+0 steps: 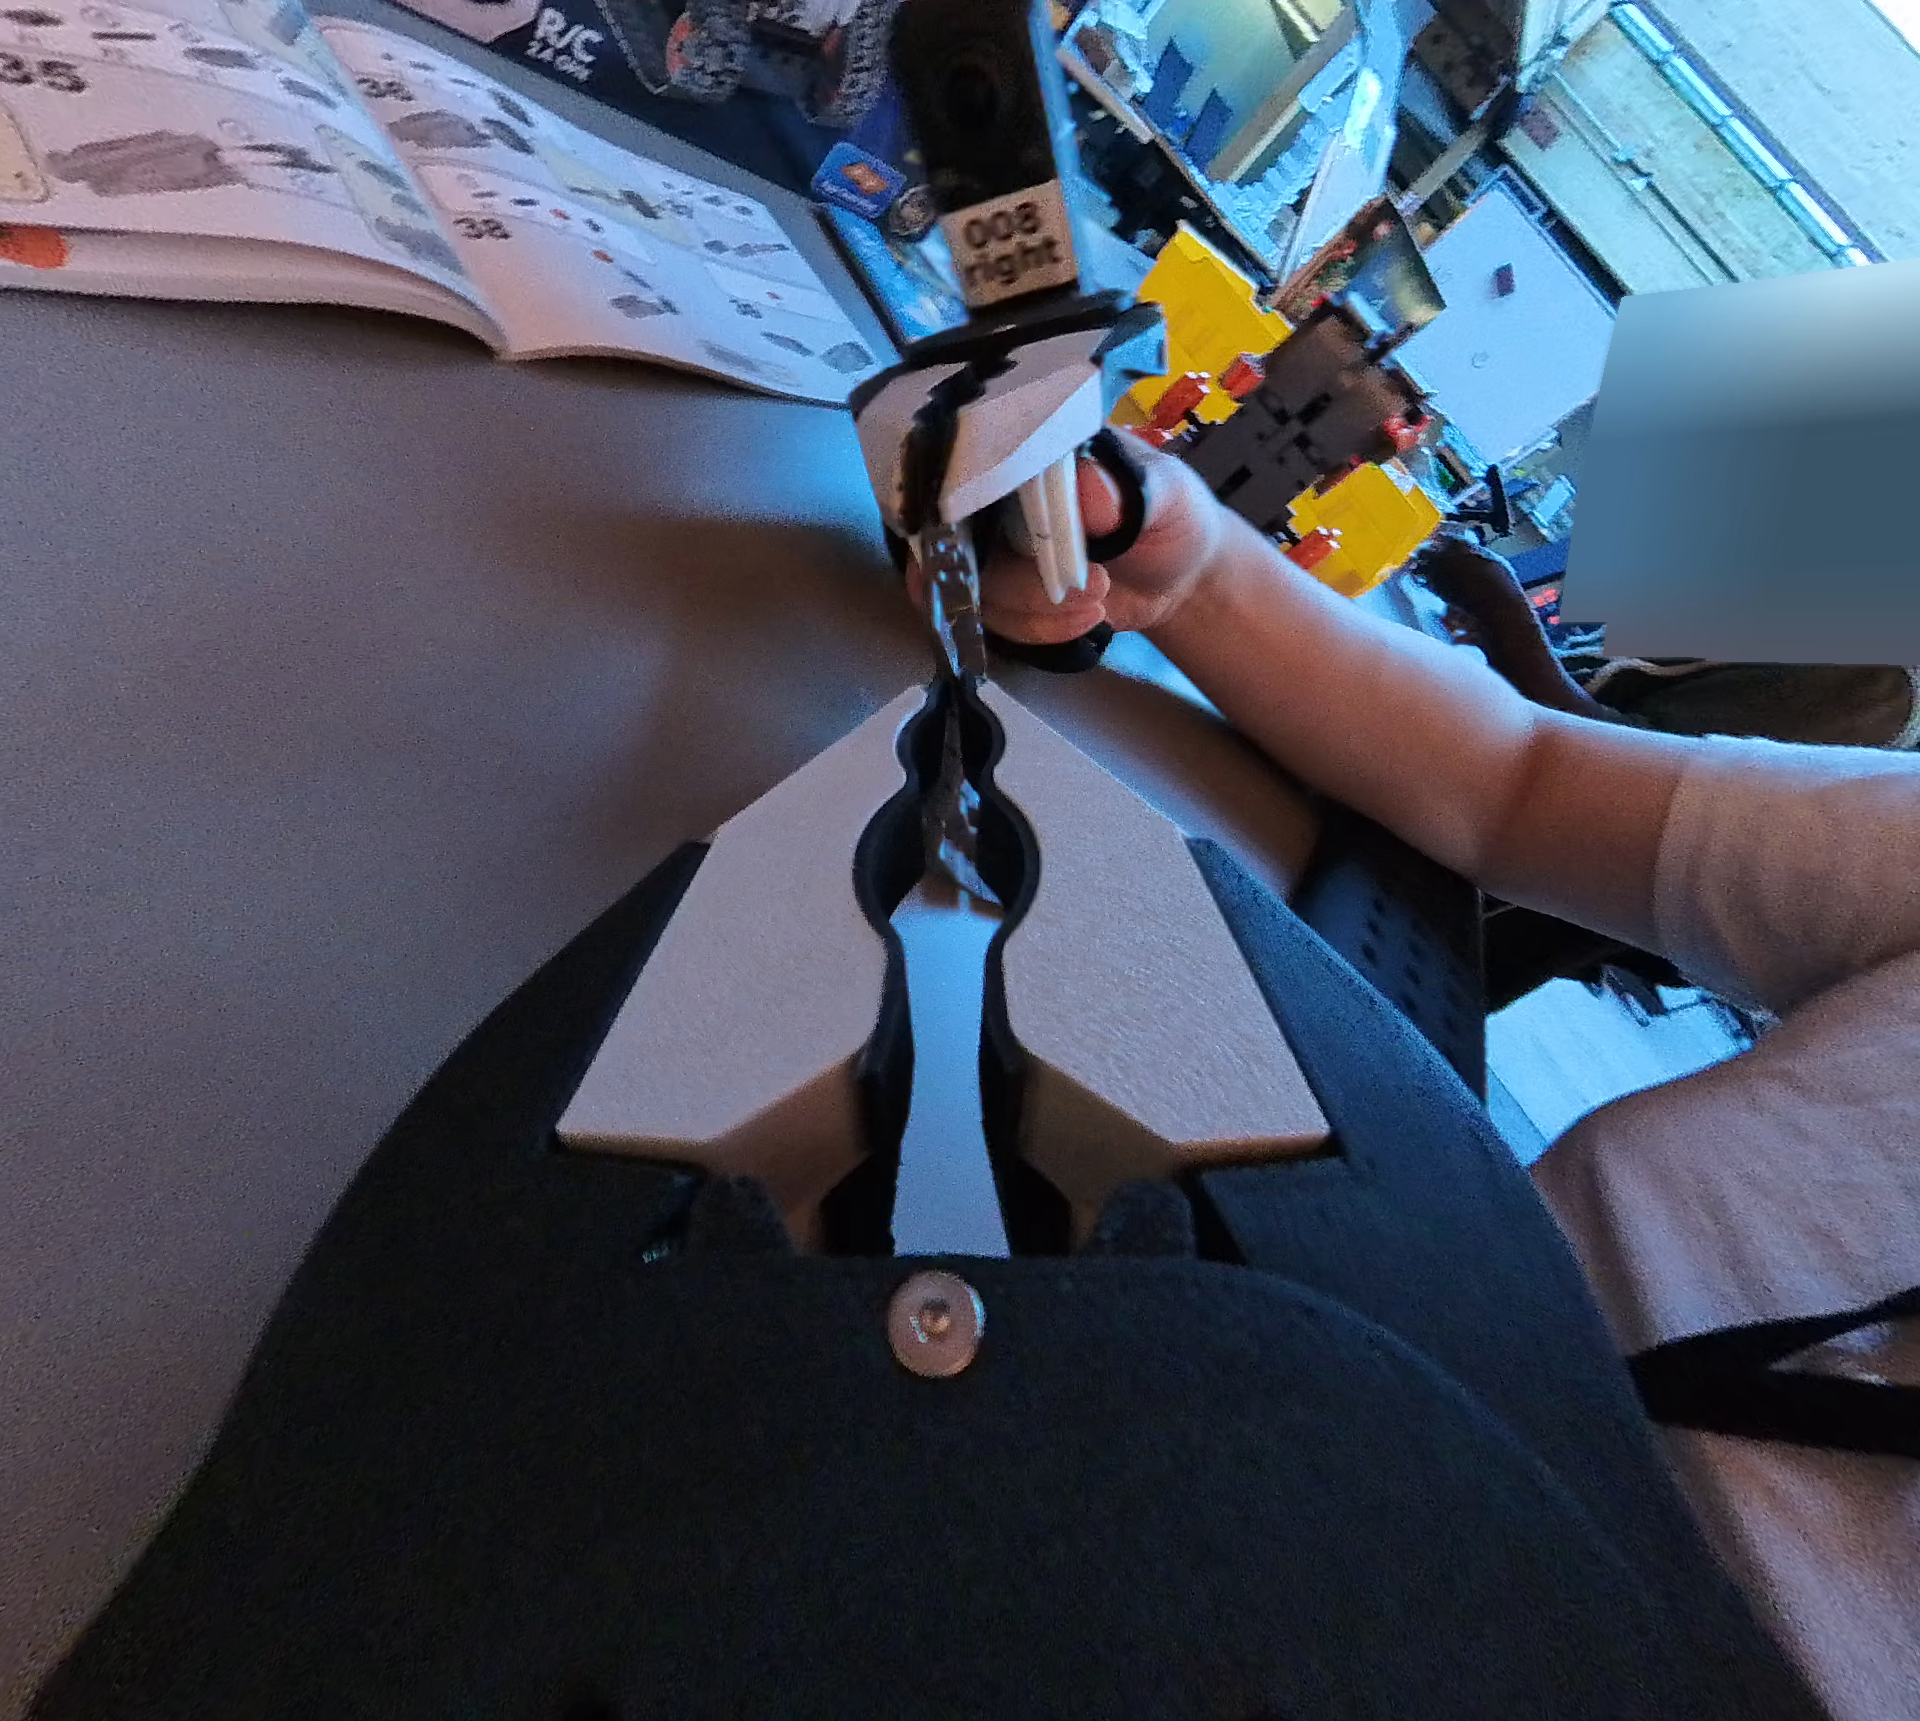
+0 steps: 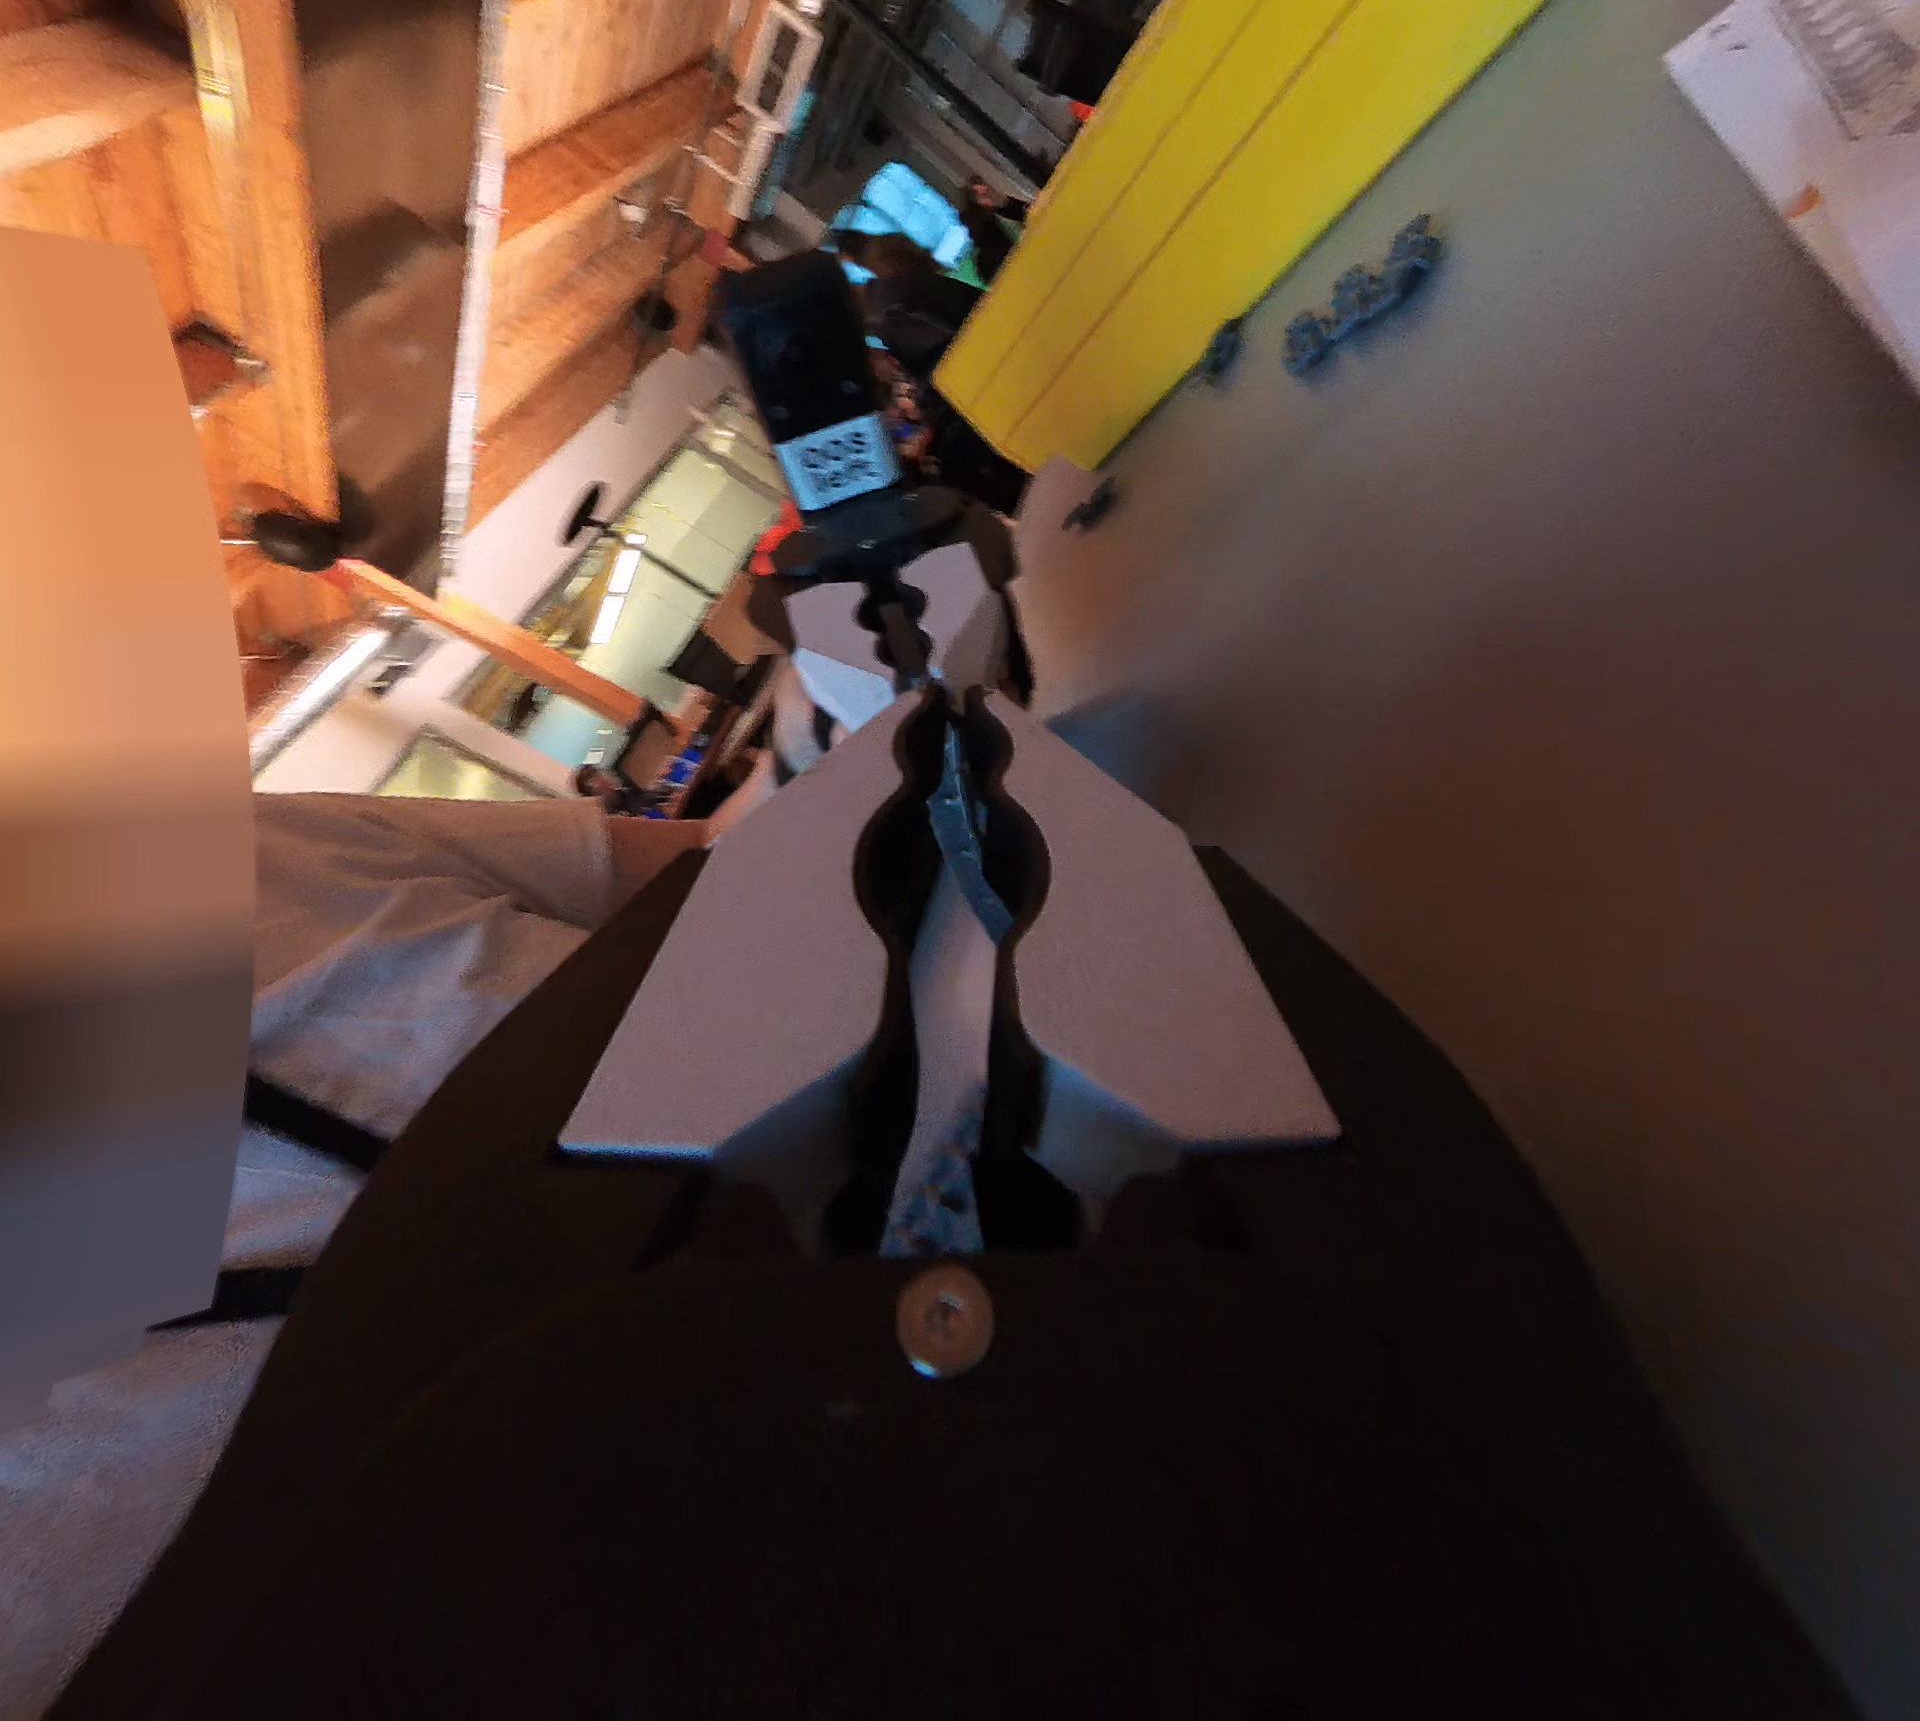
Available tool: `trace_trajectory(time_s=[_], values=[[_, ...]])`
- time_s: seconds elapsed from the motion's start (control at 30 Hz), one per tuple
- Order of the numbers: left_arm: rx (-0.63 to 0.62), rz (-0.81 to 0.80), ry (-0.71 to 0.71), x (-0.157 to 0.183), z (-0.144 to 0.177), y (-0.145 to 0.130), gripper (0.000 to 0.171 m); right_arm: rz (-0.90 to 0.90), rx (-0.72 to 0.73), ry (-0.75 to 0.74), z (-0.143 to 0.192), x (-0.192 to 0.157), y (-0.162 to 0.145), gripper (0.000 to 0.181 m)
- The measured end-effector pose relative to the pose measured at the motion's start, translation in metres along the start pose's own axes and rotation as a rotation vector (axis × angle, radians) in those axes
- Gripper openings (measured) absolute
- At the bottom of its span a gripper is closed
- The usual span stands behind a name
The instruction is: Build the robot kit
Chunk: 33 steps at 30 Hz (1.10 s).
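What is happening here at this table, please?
A person holds a gripper in each hand, tip to tip above the grey table. The left gripper and the right gripper each have their jaws shut on a grey link strip. An open instruction booklet and a yellow and black brick model lie nearby.

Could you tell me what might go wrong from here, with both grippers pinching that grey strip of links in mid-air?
1. Both the left gripper and the right gripper clamp the same thin grey strip near its ends; pulling apart or twisting could snap a link loose.
2. The grips look shallow, near the fingertips, so the strip may slip and drop onto the table.
3. The right wrist view is blurred, which suggests fast motion and poor alignment.
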<state>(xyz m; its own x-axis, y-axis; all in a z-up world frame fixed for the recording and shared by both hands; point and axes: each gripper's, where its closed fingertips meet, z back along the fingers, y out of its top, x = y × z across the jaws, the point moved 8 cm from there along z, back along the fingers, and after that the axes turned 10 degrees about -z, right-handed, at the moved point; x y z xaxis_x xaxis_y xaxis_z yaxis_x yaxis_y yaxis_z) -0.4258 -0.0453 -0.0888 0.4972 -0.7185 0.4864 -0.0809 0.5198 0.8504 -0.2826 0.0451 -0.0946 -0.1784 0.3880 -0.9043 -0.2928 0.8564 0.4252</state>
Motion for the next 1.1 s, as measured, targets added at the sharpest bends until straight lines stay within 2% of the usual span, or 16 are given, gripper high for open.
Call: trace_trajectory(time_s=[0.07,0.13,0.23,0.33,0.47,0.57,0.63,0.73,0.8,0.87,0.93,1.03,1.1], values=[[-0.024,0.019,0.052,-0.006,0.0,-0.002,0.0,0.04,0.022,-0.126,0.002,0.004,0.003,0.0],[-0.041,0.046,0.124,-0.014,0.002,-0.003,0.0,0.122,0.108,-0.27,0.008,0.007,0.009,0.0],[-0.043,0.116,0.289,-0.031,0.01,-0.004,0.001,0.196,0.076,-0.351,0.013,0.007,0.008,0.0],[0.038,0.128,0.436,-0.042,0.027,0.001,0.012,0.194,0.049,-0.371,0.015,0.007,0.007,0.004],[0.153,0.006,0.595,-0.04,0.049,0.012,0.016,0.298,-0.044,-0.476,0.012,0.003,-0.002,0.008],[0.19,0.003,0.555,-0.035,0.054,0.014,0.012,0.436,-0.173,-0.596,0.0,-0.004,-0.015,0.008],[0.232,0.023,0.522,-0.032,0.058,0.016,0.005,0.544,-0.197,-0.634,-0.014,-0.012,-0.019,0.004],[0.337,-0.025,0.55,-0.025,0.073,0.024,0.0,0.645,-0.199,-0.75,-0.039,-0.013,-0.004,0.0],[0.358,-0.06,0.565,-0.02,0.08,0.027,0.0,0.596,-0.239,-0.776,-0.055,-0.007,0.008,0.0],[0.343,-0.078,0.562,-0.015,0.085,0.026,0.0,0.511,-0.217,-0.795,-0.068,0.001,0.02,0.0],[0.335,-0.102,0.566,-0.008,0.094,0.023,0.0,0.431,-0.247,-0.817,-0.079,0.009,0.023,0.0],[0.352,-0.144,0.556,0.003,0.109,0.02,0.0,0.478,-0.273,-0.933,-0.083,0.015,0.023,0.0],[0.354,-0.159,0.561,0.007,0.117,0.02,0.0,0.472,-0.263,-0.947,-0.085,0.013,0.024,0.0]])
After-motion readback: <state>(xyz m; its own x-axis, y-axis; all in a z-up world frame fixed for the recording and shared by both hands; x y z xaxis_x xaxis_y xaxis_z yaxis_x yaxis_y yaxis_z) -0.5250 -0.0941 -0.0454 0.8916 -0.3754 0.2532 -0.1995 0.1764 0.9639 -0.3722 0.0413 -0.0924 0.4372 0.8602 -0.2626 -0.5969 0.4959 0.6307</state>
